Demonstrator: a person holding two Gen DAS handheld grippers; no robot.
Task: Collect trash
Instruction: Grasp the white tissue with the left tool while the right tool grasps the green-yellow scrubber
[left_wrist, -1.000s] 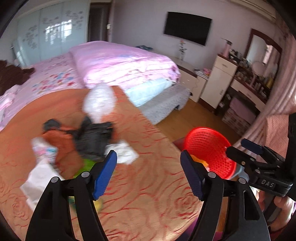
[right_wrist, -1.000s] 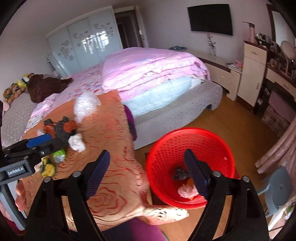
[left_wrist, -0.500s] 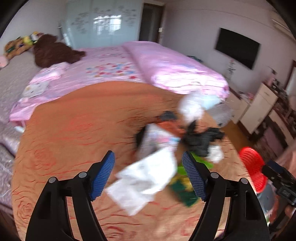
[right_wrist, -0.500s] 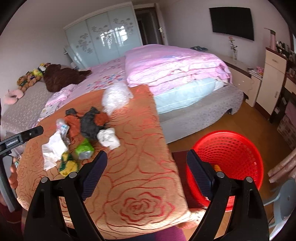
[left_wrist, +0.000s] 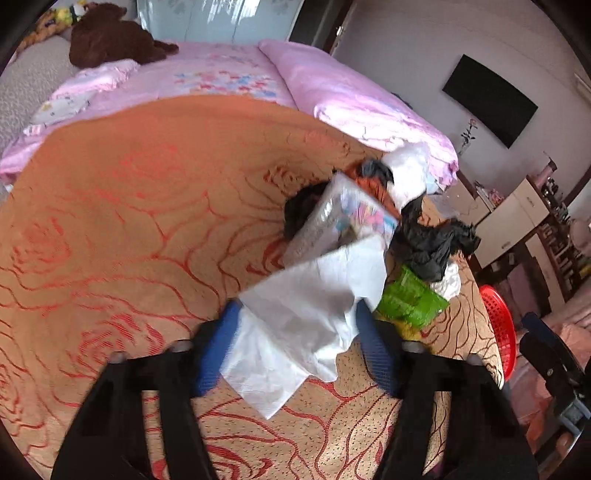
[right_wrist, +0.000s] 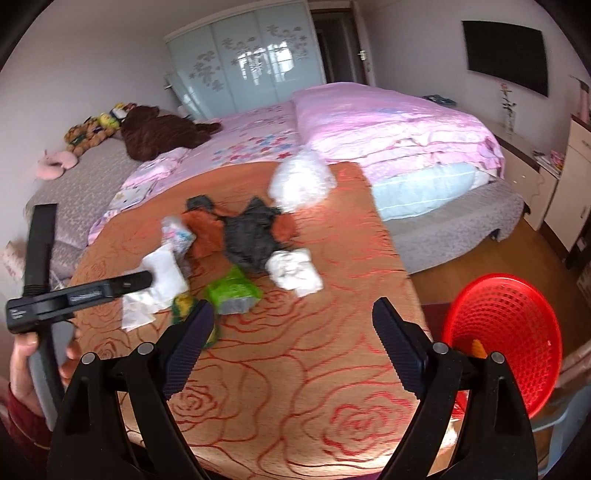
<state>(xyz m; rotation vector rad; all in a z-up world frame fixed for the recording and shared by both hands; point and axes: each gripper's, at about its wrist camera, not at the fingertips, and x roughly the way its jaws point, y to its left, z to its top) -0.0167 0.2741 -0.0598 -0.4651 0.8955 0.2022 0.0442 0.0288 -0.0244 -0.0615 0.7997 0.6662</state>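
On the orange rose-patterned blanket (right_wrist: 295, 369) lies one white tissue sheet (left_wrist: 314, 314), and the left gripper (left_wrist: 295, 343) straddles it, fingers apart. Beyond the tissue: one green wrapper (right_wrist: 232, 290), one black bag (right_wrist: 251, 236), one crumpled white wad (right_wrist: 293, 271). The right gripper (right_wrist: 291, 345) hovers spread and empty. One red basket (right_wrist: 506, 332) stands off the blanket's edge.

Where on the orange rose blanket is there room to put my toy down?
Bare patches: the orange rose-patterned blanket between the green wrapper and the near edge, and left of the white paper sheet. Crowded: around the black plastic bag.
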